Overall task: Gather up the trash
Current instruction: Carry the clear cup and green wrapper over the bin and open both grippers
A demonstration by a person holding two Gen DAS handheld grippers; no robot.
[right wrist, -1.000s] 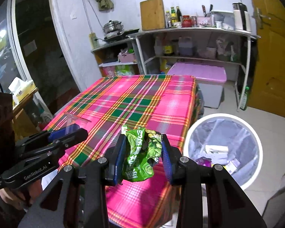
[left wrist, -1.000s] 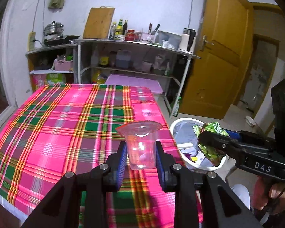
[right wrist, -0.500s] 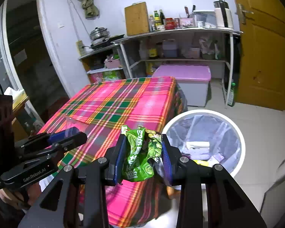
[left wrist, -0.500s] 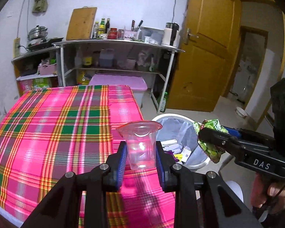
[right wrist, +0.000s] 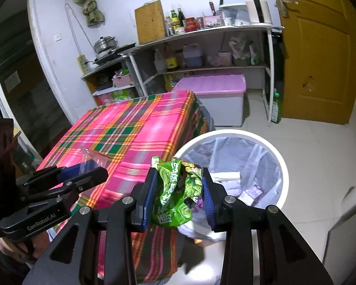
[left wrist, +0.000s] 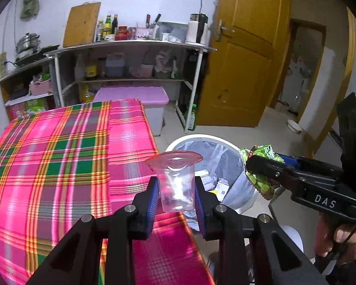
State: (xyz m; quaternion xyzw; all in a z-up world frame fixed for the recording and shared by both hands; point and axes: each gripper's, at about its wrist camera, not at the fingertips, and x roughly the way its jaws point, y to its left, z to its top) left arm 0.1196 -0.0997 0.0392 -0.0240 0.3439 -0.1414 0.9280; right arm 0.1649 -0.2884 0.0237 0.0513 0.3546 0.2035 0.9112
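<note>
Clear plastic cup (left wrist: 176, 185) clamped in left gripper (left wrist: 176, 198); green wrapper (right wrist: 175, 193) clamped in right gripper (right wrist: 178, 196), beside bin (right wrist: 281, 166).

Clear thin plastic cup (left wrist: 176, 182); glossy crinkled green foil wrapper (right wrist: 175, 196); woven plaid tablecloth (left wrist: 59, 156); smooth white plastic bin (right wrist: 278, 163).

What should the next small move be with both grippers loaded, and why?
Probably carry both a little further over the bin before opening. The right gripper grips the green wrapper near the bin's near rim. The left gripper grips the clear cup, which looks to be above the table edge, beside the bin, so a release now might miss.
</note>
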